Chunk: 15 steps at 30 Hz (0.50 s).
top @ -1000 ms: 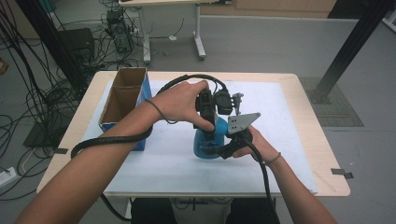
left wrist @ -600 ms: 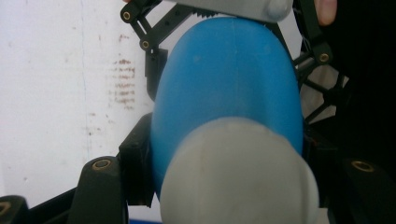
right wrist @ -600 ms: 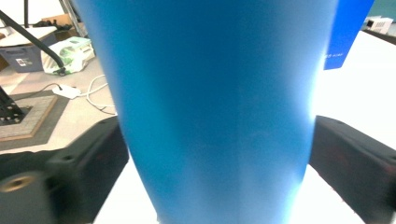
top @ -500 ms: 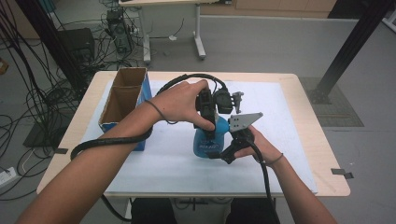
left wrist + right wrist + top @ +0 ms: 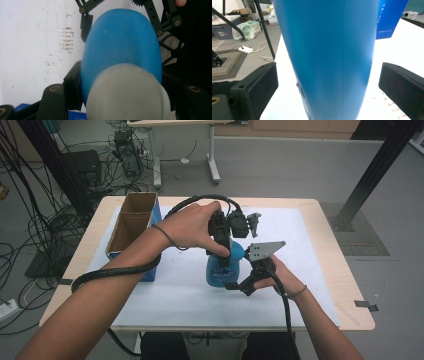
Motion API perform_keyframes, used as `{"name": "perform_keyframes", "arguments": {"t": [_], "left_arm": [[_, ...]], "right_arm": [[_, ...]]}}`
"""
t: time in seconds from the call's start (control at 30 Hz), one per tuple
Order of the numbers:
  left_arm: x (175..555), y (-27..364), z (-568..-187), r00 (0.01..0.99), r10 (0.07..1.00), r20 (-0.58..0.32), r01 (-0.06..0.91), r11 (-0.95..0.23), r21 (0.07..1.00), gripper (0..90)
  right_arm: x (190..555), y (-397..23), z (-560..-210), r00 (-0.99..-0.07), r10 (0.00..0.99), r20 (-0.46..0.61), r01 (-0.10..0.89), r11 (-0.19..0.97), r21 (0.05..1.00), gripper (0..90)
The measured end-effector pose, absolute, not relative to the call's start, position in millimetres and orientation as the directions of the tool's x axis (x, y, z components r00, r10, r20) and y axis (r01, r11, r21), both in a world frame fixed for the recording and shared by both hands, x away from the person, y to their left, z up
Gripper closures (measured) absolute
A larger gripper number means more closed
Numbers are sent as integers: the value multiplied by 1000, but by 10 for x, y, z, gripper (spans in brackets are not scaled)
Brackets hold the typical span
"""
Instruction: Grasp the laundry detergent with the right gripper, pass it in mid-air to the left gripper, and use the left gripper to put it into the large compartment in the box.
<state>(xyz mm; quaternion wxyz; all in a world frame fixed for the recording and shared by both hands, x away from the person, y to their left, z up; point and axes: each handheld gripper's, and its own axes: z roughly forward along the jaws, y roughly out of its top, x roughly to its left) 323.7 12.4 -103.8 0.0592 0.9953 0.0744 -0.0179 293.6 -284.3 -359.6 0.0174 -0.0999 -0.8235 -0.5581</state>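
A blue plastic bottle [image 5: 221,271] with a white cap [image 5: 127,92] stands upright on the white mat [image 5: 310,270]. My left gripper [image 5: 223,251] comes down from above and is shut on the bottle's top just below the cap, its pads [image 5: 72,85] pressing the blue shoulders. My right gripper [image 5: 234,285] reaches in low from the right. Its jaws have just been opening, and now it is open. The bottle's body [image 5: 327,57] stands between its pads [image 5: 259,85] with a gap of mat showing on each side.
An open cardboard box with blue sides [image 5: 131,222] lies at the table's left. A blue carton [image 5: 390,17] stands behind the bottle in the right gripper view. Cables trail from both grippers across the mat. Floor cables and table legs lie beyond the far edge.
The right gripper's jaws have spread apart and let go of the bottle's lower body. The left gripper keeps its hold on the top, and neither hand has shifted.
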Motion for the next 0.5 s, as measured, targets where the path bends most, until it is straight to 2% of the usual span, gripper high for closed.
{"name": "perform_keyframes", "arguments": {"t": [0.33,0.5], "left_arm": [[3232,196,-815,968,249,-19,250,-962,108,378],[3269,274,-640,938,346,-13,345,-931,115,378]], "right_arm": [[2886,-2880,-3630,-975,162,153,200,341,919,33],[2872,-2881,-3673,-973,166,160,209,342,916,33]]}}
